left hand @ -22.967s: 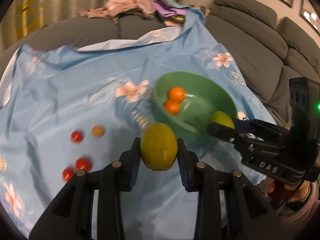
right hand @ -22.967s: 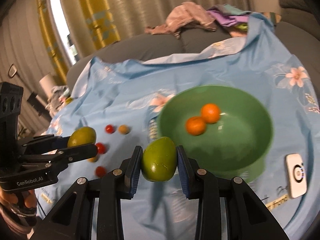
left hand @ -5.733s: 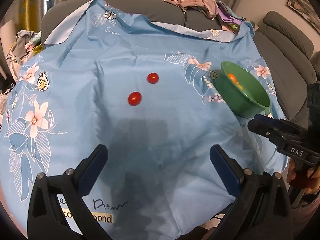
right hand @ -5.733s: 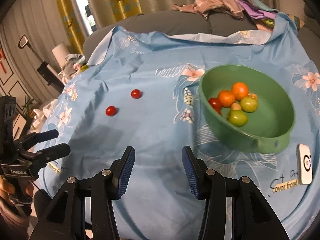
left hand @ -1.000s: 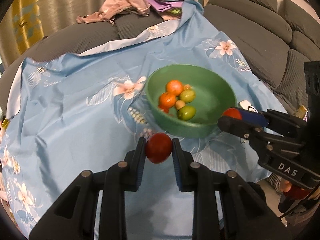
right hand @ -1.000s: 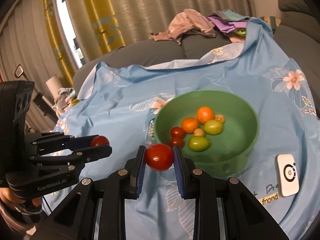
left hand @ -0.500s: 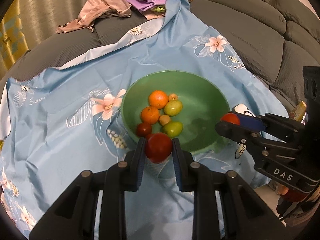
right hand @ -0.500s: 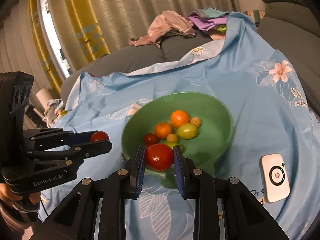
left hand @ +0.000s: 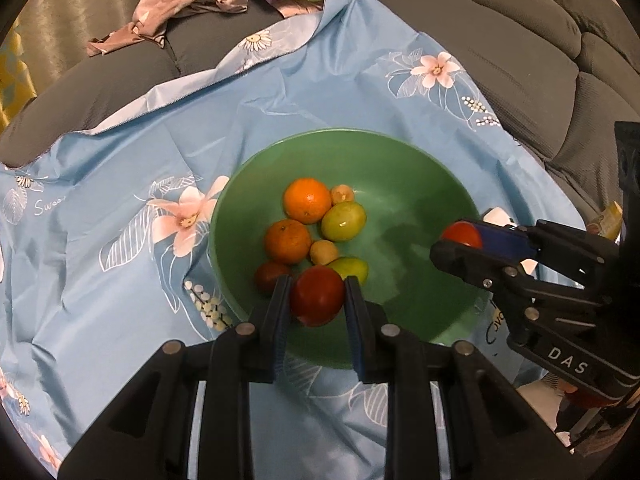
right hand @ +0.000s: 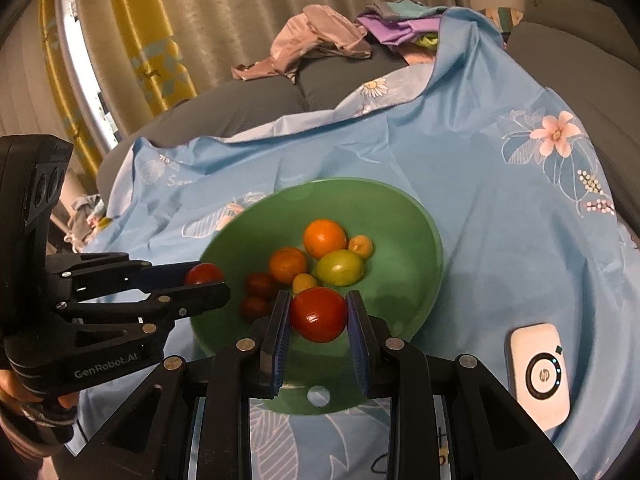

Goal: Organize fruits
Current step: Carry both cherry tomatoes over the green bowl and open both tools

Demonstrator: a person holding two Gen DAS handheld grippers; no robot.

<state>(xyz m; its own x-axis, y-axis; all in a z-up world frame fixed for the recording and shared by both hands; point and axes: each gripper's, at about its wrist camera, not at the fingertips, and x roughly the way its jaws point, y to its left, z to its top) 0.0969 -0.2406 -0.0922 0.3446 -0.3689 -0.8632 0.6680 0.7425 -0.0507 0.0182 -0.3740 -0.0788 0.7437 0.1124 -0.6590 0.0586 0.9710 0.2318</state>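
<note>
A green bowl (left hand: 400, 148) on the blue flowered cloth holds two oranges (left hand: 307, 200), green fruits (left hand: 344, 221), small yellow fruits and dark red tomatoes (left hand: 271, 276). My left gripper (left hand: 316, 286) is shut on a red tomato (left hand: 317, 300) above the bowl's near inner wall. My right gripper (right hand: 318, 304) is shut on another red tomato (right hand: 319, 316) over the near side of the bowl (right hand: 436, 248). In the right wrist view, the left gripper (right hand: 208, 282) reaches in over the bowl's left rim. In the left wrist view, the right gripper (left hand: 460, 242) comes in over the right rim.
A white rounded device (right hand: 538, 374) lies on the cloth right of the bowl. The blue cloth (left hand: 120, 160) is draped over a grey sofa (left hand: 520, 60). A heap of clothes (right hand: 320, 40) sits on the sofa behind. Curtains hang at the back left.
Both grippers have moved forward and a little down with their tomatoes, from in front of the bowl to over it. The bowl now looks larger and nearer.
</note>
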